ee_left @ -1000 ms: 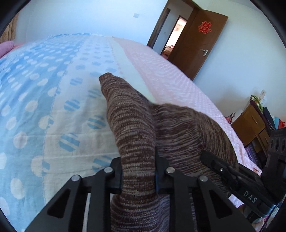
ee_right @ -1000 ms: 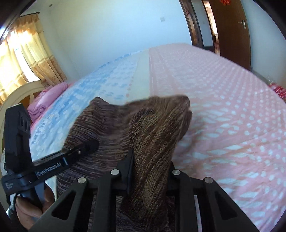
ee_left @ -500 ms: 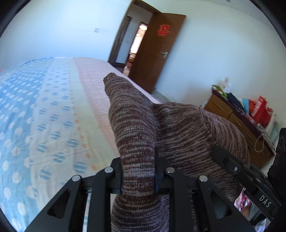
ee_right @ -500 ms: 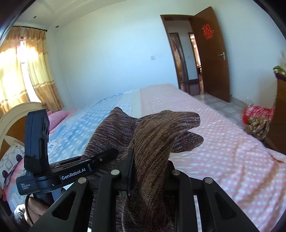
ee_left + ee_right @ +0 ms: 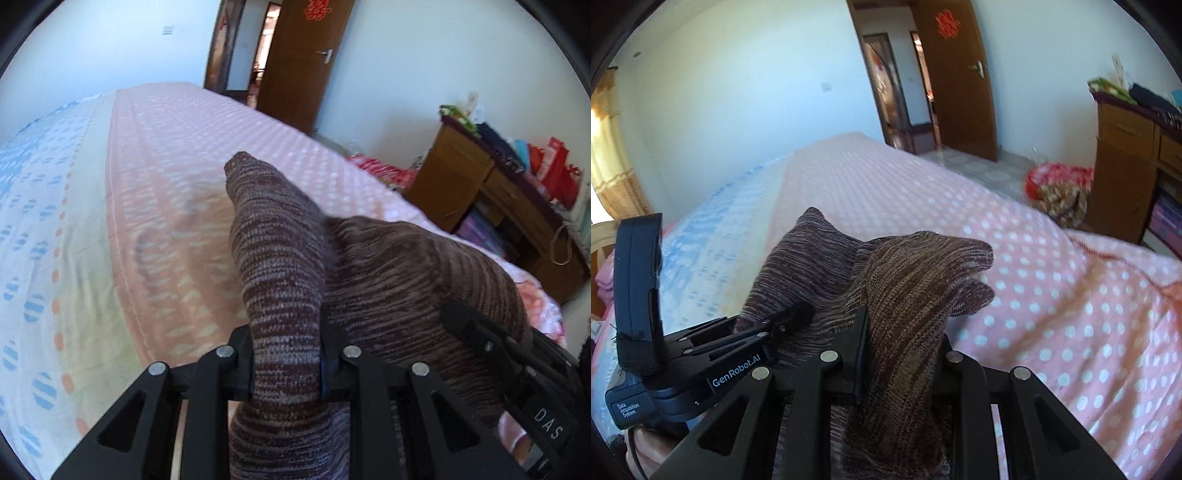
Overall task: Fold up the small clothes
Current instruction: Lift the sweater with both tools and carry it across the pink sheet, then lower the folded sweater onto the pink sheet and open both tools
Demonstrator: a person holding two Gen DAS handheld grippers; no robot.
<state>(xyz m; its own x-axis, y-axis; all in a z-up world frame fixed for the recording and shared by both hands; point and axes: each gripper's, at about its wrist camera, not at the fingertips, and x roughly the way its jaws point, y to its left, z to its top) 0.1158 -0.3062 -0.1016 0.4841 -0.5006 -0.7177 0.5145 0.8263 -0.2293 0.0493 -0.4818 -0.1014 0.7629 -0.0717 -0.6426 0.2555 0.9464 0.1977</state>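
A brown striped knit garment [image 5: 280, 266] hangs lifted above the bed [image 5: 155, 177], stretched between both grippers. My left gripper [image 5: 286, 369] is shut on one bunched corner, which sticks up between its jaws. My right gripper [image 5: 901, 354] is shut on the other corner of the knit garment [image 5: 916, 280], which droops forward over the jaws. In the right wrist view the left gripper [image 5: 790, 321] shows at the lower left, clamped on the cloth. In the left wrist view the right gripper's body [image 5: 517, 384] shows at the lower right. The garment's lower part is hidden below the fingers.
The bedspread is blue-dotted on the left and pink-dotted [image 5: 1052, 295] on the right. A wooden cabinet [image 5: 491, 199] with bags on top stands at the right by the wall. A red bag with brown cloth [image 5: 1058, 188] lies on the floor. A brown door [image 5: 960, 81] is open at the back.
Both grippers have swung sideways together with the garment, from over the blue part of the bed to over the pink part. The cabinet and door have come further into view. The grips are unchanged.
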